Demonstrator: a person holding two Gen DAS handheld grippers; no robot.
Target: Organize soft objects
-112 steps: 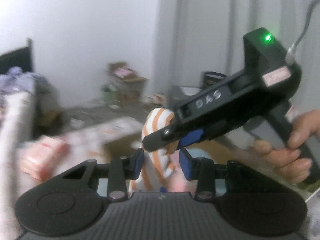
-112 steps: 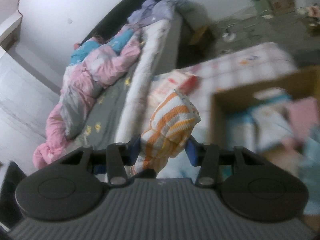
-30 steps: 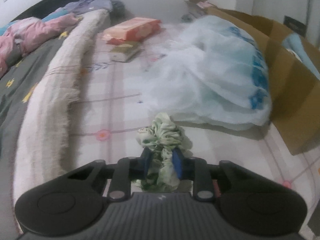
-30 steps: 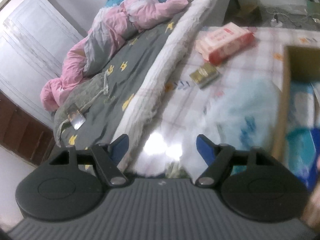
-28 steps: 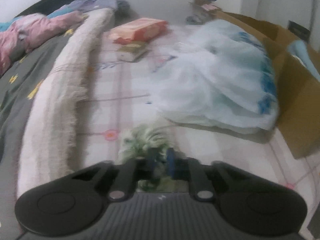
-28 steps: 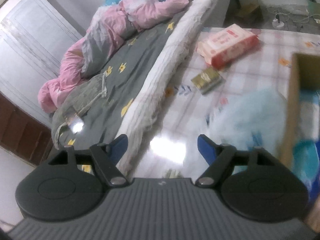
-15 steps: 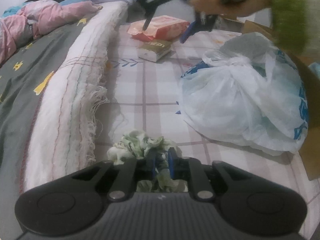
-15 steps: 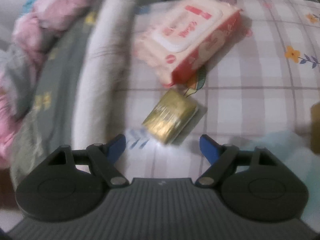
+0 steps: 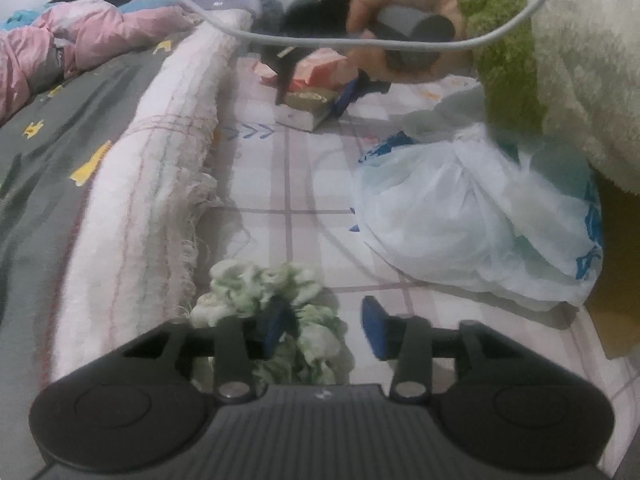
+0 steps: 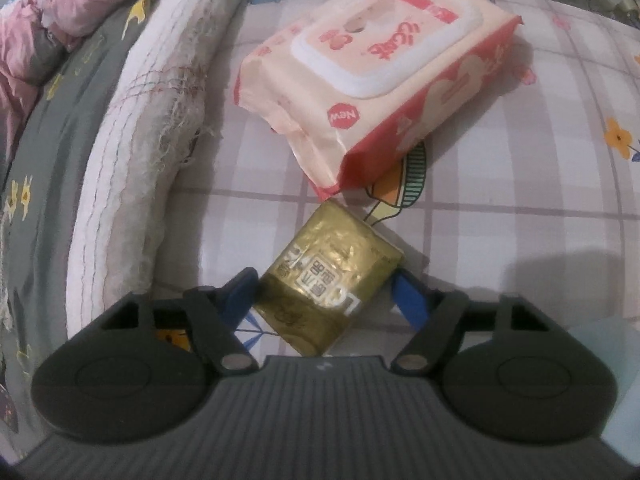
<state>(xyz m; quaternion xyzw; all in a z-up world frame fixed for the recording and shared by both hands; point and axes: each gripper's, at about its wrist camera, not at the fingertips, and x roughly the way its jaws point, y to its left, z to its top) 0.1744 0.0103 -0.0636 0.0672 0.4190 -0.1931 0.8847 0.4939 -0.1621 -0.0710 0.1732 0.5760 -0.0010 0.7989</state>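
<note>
Scrunchie (image 9: 276,320), green and white, is lying on the checked sheet (image 9: 312,176) between the left gripper (image 9: 326,330)'s opening fingers, touching only the nine o'clock pad. Right gripper (image 10: 324,286) is closing around the gold tissue pack (image 10: 332,284); a pink wipes pack (image 10: 372,68) is lying at twelve o'clock.

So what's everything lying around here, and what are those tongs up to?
scrunchie: one, green-white, on checked sheet, between opening left tongs
gold packet: one, gold, between closing right tongs
wipes pack: one, pink-red, beyond the gold packet
plastic bag: one, white-blue, right side
rolled blanket: one, white, left of sheet
quilt: one, pink, far left
cable: one, grey
hand: one, holding right tongs
sleeve: one, green-cream
</note>
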